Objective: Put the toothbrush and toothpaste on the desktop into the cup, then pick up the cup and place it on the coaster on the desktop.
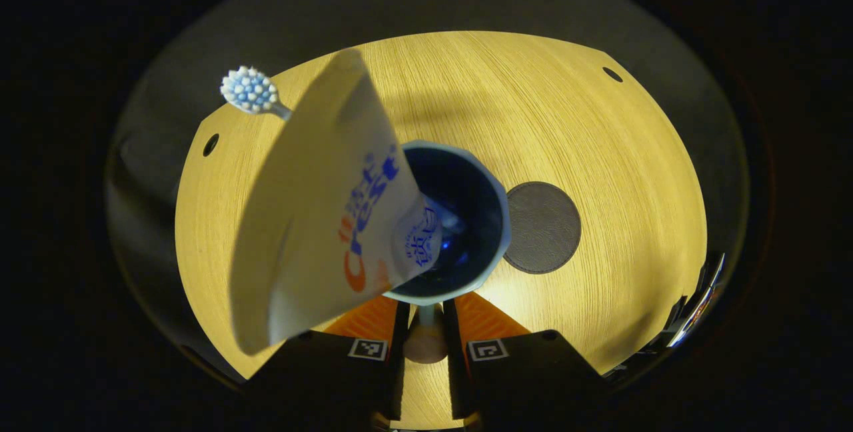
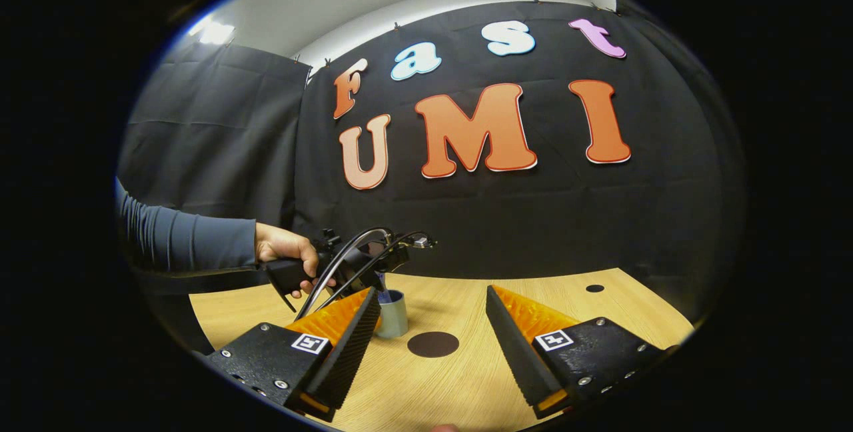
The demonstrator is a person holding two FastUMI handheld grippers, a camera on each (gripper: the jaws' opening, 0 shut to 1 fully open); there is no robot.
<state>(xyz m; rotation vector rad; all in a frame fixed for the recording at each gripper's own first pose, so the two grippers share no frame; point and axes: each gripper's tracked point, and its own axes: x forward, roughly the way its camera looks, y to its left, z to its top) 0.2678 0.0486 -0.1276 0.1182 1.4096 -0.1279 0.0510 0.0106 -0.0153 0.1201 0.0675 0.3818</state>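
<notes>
I see the toothpaste tube (image 1: 320, 219) leaning out of the blue cup (image 1: 466, 232), the toothbrush (image 1: 250, 91) head poking up behind it. The cup stands on the wooden tabletop (image 1: 600, 119) just beside the dark round coaster (image 1: 543, 227). My left gripper (image 1: 426, 325) has its fingers nearly closed on the cup's near rim. My right gripper (image 2: 433, 325) hangs wide open, holding nothing.

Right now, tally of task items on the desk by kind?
Toothbrush: 1, in the cup
Toothpaste tube: 1, in the cup
Cup: 1, beside the coaster
Coaster: 1, bare
Total: 4
</notes>
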